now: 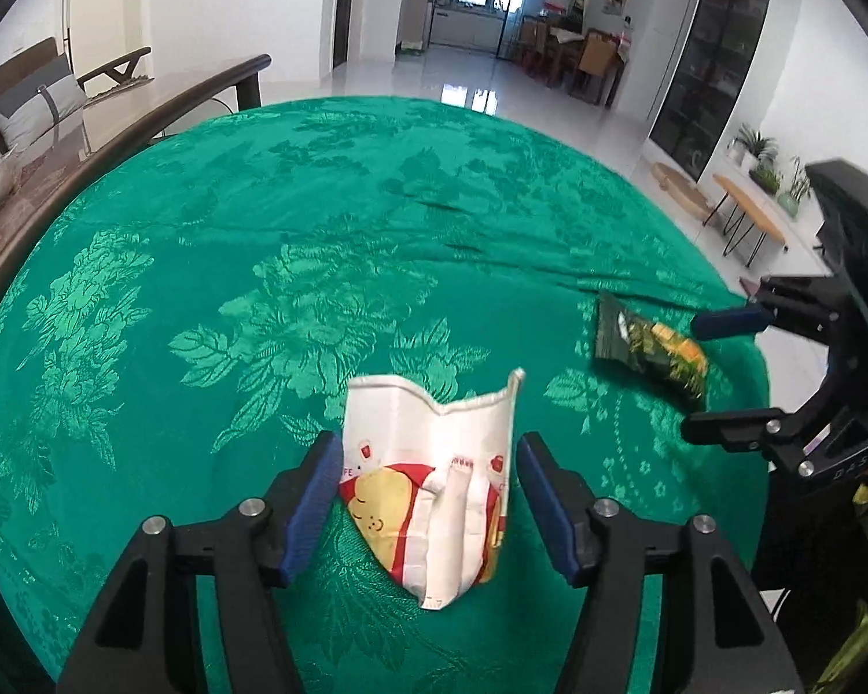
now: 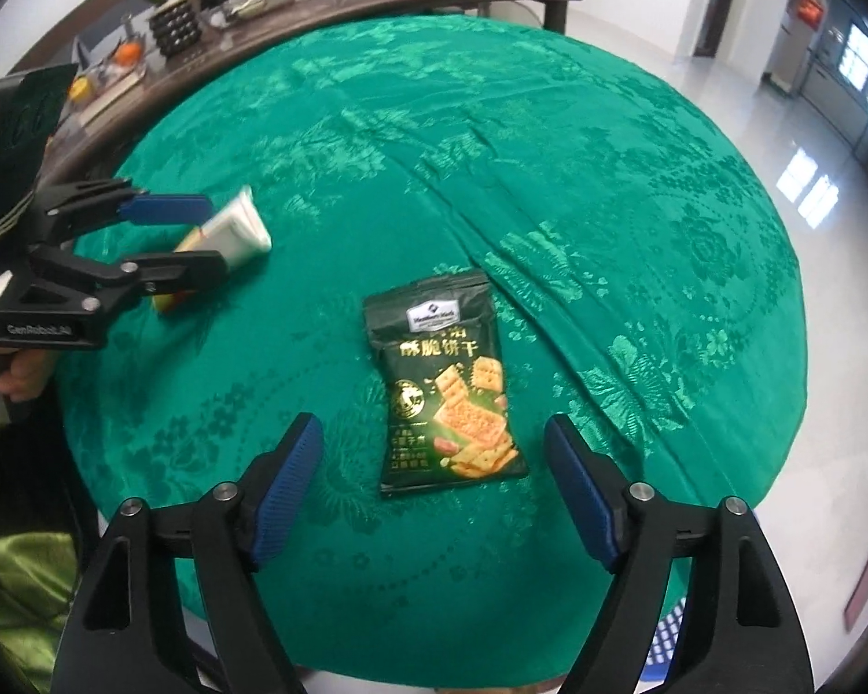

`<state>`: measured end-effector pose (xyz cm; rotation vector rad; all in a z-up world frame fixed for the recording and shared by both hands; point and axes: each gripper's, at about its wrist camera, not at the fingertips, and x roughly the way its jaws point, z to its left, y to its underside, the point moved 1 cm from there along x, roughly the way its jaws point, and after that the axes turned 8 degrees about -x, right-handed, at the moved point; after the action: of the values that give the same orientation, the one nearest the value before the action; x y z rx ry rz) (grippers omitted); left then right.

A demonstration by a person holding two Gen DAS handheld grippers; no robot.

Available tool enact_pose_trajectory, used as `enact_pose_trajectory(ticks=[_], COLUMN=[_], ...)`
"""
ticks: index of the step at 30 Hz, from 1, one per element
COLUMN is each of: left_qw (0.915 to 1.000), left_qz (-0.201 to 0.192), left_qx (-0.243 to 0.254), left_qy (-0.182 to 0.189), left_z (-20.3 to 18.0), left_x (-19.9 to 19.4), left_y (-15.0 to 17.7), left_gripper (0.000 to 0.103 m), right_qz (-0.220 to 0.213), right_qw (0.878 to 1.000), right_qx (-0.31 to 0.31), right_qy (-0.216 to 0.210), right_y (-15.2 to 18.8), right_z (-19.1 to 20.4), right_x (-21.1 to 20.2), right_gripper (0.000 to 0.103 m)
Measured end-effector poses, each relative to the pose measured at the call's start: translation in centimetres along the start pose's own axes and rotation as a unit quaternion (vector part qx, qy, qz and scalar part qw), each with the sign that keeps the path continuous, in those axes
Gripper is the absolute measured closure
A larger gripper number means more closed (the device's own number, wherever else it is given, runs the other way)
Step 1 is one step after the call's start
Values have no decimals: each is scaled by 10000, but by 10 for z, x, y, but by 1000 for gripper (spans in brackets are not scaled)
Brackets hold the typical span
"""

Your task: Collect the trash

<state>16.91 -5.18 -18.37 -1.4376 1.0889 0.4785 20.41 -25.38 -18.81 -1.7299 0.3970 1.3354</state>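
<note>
A white snack bag with red and yellow print lies on the green tablecloth, between the blue pads of my left gripper. The jaws are open and the pads sit just beside the bag's edges without squeezing it. The right wrist view shows the same white bag inside the left gripper. A dark green cracker bag lies flat on the green tablecloth. My right gripper hangs open over its lower half. In the left wrist view the cracker bag lies at the right, by the right gripper.
A dark wooden side table with a plant, fruit and dishes curves behind the round table. A hand holds the left gripper. White tiled floor lies to the right, with a wooden bench by the wall.
</note>
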Motion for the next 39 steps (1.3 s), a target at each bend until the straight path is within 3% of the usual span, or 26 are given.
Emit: enact_pose_trajectory(ticks=[4, 8, 9, 10, 11, 13, 16, 21, 28, 35, 39], left_qw=[9998, 9999, 9999, 9999, 9999, 10000, 9997, 9997, 9986, 9960, 9927], left_qz=[121, 155, 144, 131, 113, 5, -132, -221, -284, -193, -178], left_qx=[61, 0, 10, 7, -11, -41, -151, -145, -100, 87, 228], left_qy=[-176, -59, -30, -3, 42, 49, 107, 2, 425, 868, 1167], left_z=[3, 9, 9, 10, 10, 10, 11, 3, -37, -113, -161], left_x=[6, 4, 4, 3, 2, -1, -8, -8, -14, -4, 6], left_y=[0, 2, 3, 3, 3, 1, -2, -3, -10, -30, -49], left_gripper=[39, 39, 40, 45, 53, 67, 74, 77, 77, 77, 77], right_qz=[142, 198, 219, 208, 182, 102, -46, -267, -508, -886, -1152], right_qw=[9999, 9997, 9997, 9997, 9997, 9992, 9989, 9975, 9929, 9807, 9670], right_qx=[-21, 49, 78, 97, 129, 330, 418, 616, 1048, 1741, 2267], right_qy=[-16, -97, -124, -83, -44, -218, -192, -203, -244, -116, 155], right_y=[-3, -5, -6, -7, -8, -8, -5, 5, 25, 52, 86], right_z=[-4, -8, -9, -10, -12, -15, -15, -14, -24, -62, -99], right_x=[8, 12, 14, 13, 11, 6, -2, -16, -33, -61, -93], right_gripper=[22, 25, 33, 60, 63, 64, 64, 65, 64, 64, 64])
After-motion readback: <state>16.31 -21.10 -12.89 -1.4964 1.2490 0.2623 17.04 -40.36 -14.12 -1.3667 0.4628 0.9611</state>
